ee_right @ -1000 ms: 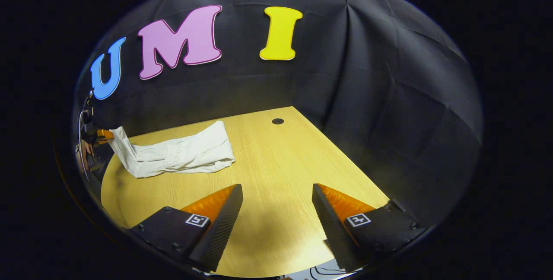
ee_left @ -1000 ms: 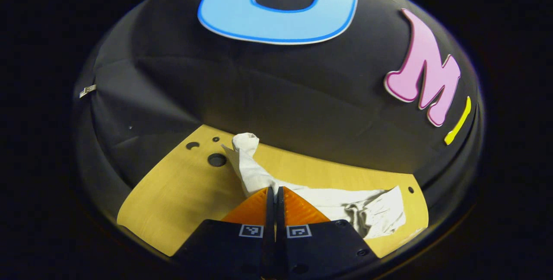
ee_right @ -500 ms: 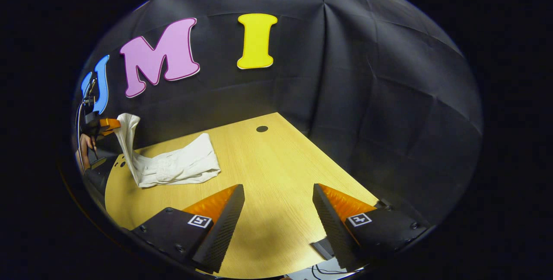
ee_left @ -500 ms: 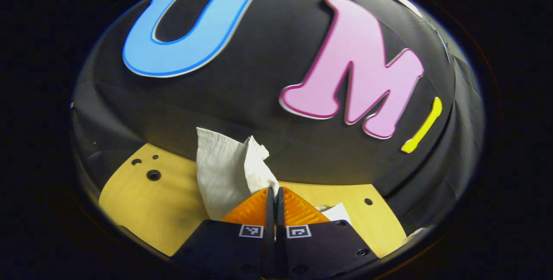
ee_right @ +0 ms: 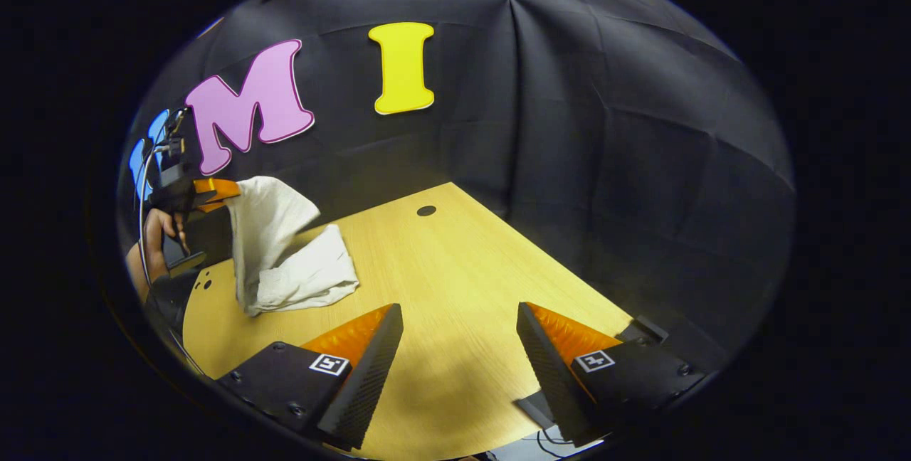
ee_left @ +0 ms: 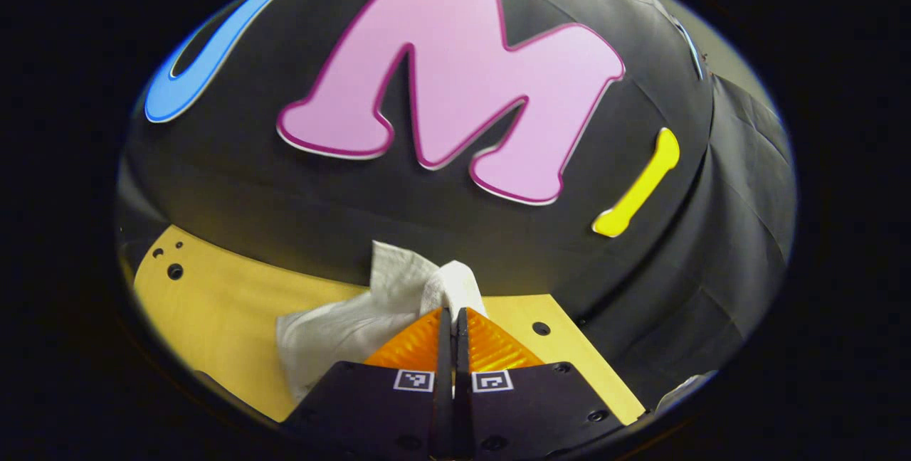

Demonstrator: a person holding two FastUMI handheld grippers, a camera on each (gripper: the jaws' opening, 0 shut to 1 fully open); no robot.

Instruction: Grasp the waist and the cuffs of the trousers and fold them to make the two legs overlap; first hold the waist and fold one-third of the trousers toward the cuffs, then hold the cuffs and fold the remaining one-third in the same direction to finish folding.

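Note:
The white trousers (ee_right: pixel 285 255) lie partly folded on the wooden table (ee_right: pixel 455 290), one end lifted into the air. My left gripper (ee_left: pixel 453 313) is shut on that raised end of the trousers (ee_left: pixel 398 297), cloth bunching above its tips. In the right gripper view the left gripper (ee_right: pixel 217 191) hangs at the far left, held by a hand (ee_right: pixel 156 230), with the cloth draping down from it onto the folded part. My right gripper (ee_right: pixel 459 311) stands open over bare table, well to the right of the trousers, with nothing between its fingers.
A round hole (ee_right: pixel 426 210) sits in the tabletop near the back wall, and several small holes (ee_left: pixel 171 265) mark the far left corner. The black cloth wall closes the table's back and right sides. A cable (ee_right: pixel 555 440) shows below the table's near edge.
My left gripper has lifted the trouser end higher and carried it rightward over the folded part; the cloth now drapes steeply. The right gripper stayed open and barely shifted.

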